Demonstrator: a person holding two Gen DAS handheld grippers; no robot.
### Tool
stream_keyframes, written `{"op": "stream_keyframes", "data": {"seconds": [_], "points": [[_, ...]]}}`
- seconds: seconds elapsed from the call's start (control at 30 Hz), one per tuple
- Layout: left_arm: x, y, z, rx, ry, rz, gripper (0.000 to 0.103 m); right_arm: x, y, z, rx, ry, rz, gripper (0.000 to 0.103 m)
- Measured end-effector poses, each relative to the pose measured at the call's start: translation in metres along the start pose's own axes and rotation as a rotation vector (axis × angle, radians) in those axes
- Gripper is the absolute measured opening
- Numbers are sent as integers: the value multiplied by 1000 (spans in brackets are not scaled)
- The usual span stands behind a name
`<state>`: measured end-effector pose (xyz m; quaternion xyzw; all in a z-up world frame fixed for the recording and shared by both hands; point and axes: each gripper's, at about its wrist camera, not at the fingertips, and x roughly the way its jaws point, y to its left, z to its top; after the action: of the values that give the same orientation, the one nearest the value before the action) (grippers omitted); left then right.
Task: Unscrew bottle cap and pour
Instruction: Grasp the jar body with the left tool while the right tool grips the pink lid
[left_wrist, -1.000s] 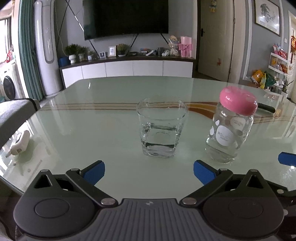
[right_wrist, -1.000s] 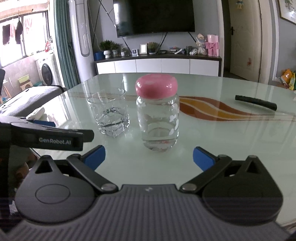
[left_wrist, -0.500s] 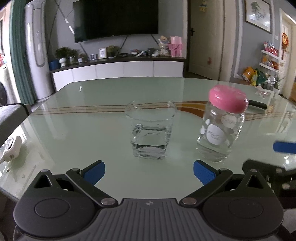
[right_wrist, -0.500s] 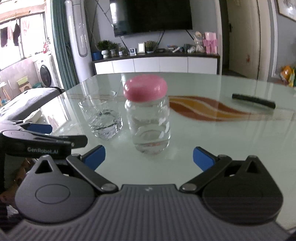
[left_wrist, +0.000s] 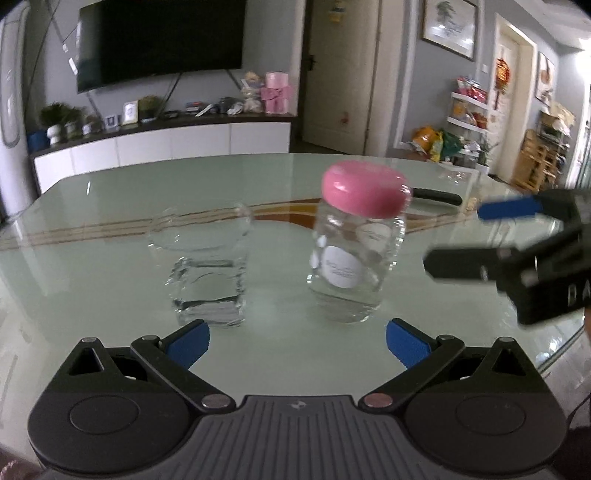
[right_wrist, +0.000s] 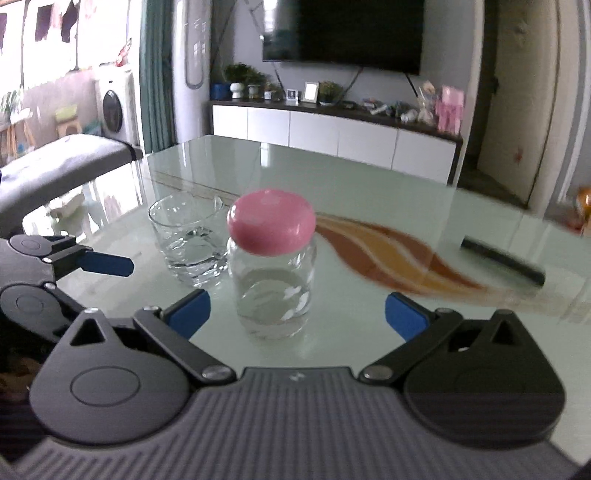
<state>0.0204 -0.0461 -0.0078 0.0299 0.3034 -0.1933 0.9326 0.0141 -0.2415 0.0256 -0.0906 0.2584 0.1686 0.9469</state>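
A clear glass bottle (left_wrist: 351, 266) with a pink cap (left_wrist: 364, 187) stands upright on the glass table, with some water in it. It also shows in the right wrist view (right_wrist: 273, 291), with its cap (right_wrist: 271, 226) screwed on. A clear tumbler (left_wrist: 205, 266) stands to its left; in the right wrist view the tumbler (right_wrist: 186, 240) is behind and left of the bottle. My left gripper (left_wrist: 297, 341) is open and empty, just in front of both. My right gripper (right_wrist: 295, 319) is open and empty, close in front of the bottle.
The pale green glass table (left_wrist: 110, 236) has a brown wave pattern. A black stick-like object (right_wrist: 502, 260) lies at the right. A white TV cabinet (left_wrist: 166, 147) and a grey chair (right_wrist: 55, 170) stand beyond the table edges.
Both grippers have moved closer to the bottle. The left view has swung right, so the bottle sits nearer its middle. The right gripper has come into the left view's right side.
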Motion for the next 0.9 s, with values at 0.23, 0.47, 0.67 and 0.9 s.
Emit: {"op": "stream_keyframes", "data": {"seconds": [0.23, 0.47, 0.67, 0.9], "points": [[28, -16, 8, 56, -52, -120, 103, 8, -7, 33, -14, 79, 130, 103], [61, -28, 14, 112, -100, -117, 102, 20, 2, 49, -131, 135, 150, 101], [78, -32, 15, 90, -127, -128, 96, 35, 15, 54, -204, 174, 143, 96], [74, -38, 10, 87, -166, -136, 96, 39, 16, 56, -205, 164, 150, 83]]}}
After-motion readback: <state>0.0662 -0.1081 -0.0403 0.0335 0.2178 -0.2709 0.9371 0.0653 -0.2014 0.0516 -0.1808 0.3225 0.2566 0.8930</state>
